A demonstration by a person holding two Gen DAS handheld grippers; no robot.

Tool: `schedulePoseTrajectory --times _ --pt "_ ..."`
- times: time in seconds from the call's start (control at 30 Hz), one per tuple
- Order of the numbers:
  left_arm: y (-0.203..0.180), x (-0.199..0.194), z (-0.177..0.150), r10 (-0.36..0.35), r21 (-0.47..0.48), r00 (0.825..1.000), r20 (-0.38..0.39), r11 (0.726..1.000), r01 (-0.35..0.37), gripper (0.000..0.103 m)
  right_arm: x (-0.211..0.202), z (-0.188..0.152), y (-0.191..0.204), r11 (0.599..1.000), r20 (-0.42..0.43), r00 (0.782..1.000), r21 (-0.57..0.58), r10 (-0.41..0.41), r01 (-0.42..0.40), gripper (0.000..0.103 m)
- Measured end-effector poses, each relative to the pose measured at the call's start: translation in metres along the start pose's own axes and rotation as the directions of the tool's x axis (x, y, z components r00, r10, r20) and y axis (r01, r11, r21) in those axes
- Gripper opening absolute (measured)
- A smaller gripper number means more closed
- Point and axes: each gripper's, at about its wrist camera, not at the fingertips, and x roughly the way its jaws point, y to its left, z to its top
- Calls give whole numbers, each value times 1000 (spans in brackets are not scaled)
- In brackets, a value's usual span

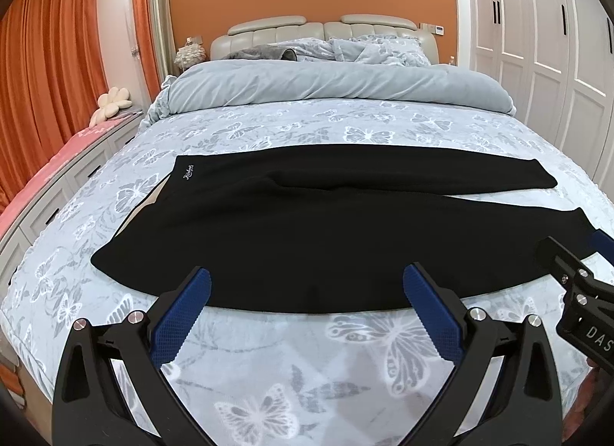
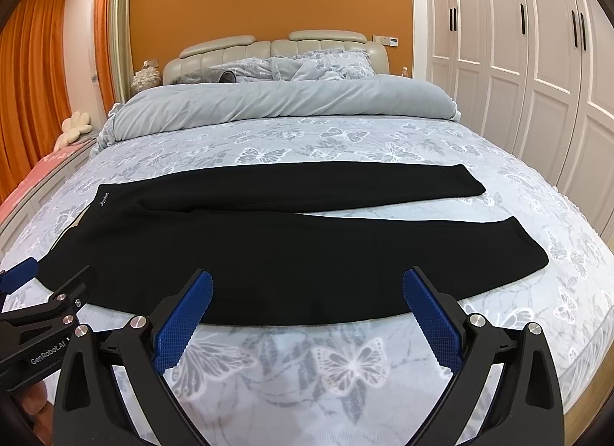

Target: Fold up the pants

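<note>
Black pants (image 1: pixel 307 231) lie flat across the butterfly-print bedspread (image 1: pixel 307 350), legs splayed, no fold begun; my left gripper (image 1: pixel 307 292) and right gripper (image 2: pixel 307 292) hover at the near edge, jaws apart, empty.

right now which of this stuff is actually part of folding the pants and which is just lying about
Part of the job:
- black pants, spread flat
- left gripper, open
- right gripper, open
- butterfly bedspread under the pants

Just lying about:
- rolled grey duvet
- pillows
- flower cushion
</note>
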Motion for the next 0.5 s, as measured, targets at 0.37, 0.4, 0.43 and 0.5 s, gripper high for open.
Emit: schedulePoseTrajectory --times 0.37,0.4,0.43,0.5 --pt "0 1 -1 5 -2 1000 -4 1000 -5 98 -1 0 0 1000 -6 1000 0 6 -6 98" --pt "0 1 -1 5 -2 1000 -4 1000 -5 98 0 0 -1 1000 -5 1000 0 6 -6 98" --pt "0 1 -2 4 -2 1000 -4 1000 -4 98 0 0 -1 1000 -6 1000 0 7 -7 98" --pt "0 1 -2 5 -2 1000 -4 1000 -5 98 1 0 0 1000 -6 1000 -1 6 -6 98"
